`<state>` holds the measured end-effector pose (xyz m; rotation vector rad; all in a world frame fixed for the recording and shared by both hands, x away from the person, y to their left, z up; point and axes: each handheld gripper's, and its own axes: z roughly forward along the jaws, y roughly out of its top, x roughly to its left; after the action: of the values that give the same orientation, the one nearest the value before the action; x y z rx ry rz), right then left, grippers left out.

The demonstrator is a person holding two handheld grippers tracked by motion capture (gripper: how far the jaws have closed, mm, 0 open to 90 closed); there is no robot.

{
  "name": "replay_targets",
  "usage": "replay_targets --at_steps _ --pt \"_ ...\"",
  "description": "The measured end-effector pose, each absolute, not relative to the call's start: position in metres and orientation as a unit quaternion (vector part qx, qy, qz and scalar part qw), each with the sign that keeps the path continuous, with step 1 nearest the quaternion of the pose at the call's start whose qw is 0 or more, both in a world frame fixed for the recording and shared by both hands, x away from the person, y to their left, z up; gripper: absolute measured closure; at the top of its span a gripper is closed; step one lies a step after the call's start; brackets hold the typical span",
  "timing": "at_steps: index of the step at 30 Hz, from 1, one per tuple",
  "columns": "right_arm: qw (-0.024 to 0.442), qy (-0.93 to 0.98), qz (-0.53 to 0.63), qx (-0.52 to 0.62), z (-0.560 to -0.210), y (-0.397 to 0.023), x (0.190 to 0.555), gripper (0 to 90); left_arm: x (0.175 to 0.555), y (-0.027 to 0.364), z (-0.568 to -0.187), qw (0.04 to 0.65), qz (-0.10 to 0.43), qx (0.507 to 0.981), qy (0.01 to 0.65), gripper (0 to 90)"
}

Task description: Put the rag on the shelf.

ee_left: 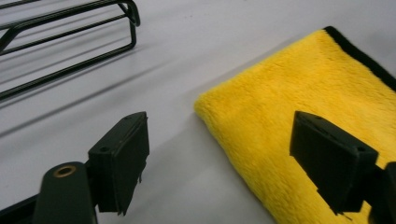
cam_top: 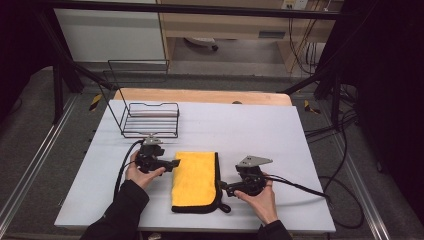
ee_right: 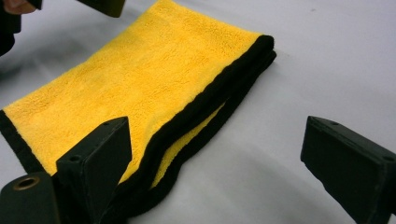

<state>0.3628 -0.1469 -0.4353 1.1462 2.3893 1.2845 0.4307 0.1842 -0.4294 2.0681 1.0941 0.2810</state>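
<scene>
We work at a white table (cam_top: 260, 130), where a black wire rack (cam_top: 150, 119) stands at the far left. Nearer us lies the yellow towel (cam_top: 195, 179), folded over once so that its black-trimmed edges (ee_right: 219, 88) stack along the right side, flat on the table between our hands. Our left tool (cam_top: 175, 163) sits at the towel's folded left edge with its jaws apart and nothing clamped between them; our right tool (cam_top: 223, 186) sits at the trimmed edge, its jaws likewise spread and gripping nothing. We judge the fold as done and the towel released. What may be left is a second fold, or carrying it to the rack.
</scene>
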Motion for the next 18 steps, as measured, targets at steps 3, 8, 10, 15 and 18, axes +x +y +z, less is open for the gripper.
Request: replay_targets --at_steps 3,8,10,15,18 --pt "0.100 0.810 0.430 0.387 -0.436 -0.147 0.363 8.0 0.438 0.179 -0.434 0.384 0.111 0.806 0.436 30.4" --pt "0.100 0.811 0.428 0.387 -0.436 -0.147 0.363 8.0 0.444 0.175 -0.443 0.378 0.103 0.803 0.449 45.5" --pt "0.099 0.810 0.429 0.387 -0.436 -0.147 0.364 8.1 0.446 0.176 -0.444 0.382 0.090 0.800 0.454 53.2" --pt "0.099 0.809 0.429 0.390 -0.436 -0.146 0.364 7.9 0.446 0.172 -0.445 0.383 0.078 0.801 0.453 66.7" --pt "0.099 0.809 0.429 0.390 -0.436 -0.147 0.365 6.8 0.445 0.169 -0.446 0.378 0.081 0.804 0.452 69.0"
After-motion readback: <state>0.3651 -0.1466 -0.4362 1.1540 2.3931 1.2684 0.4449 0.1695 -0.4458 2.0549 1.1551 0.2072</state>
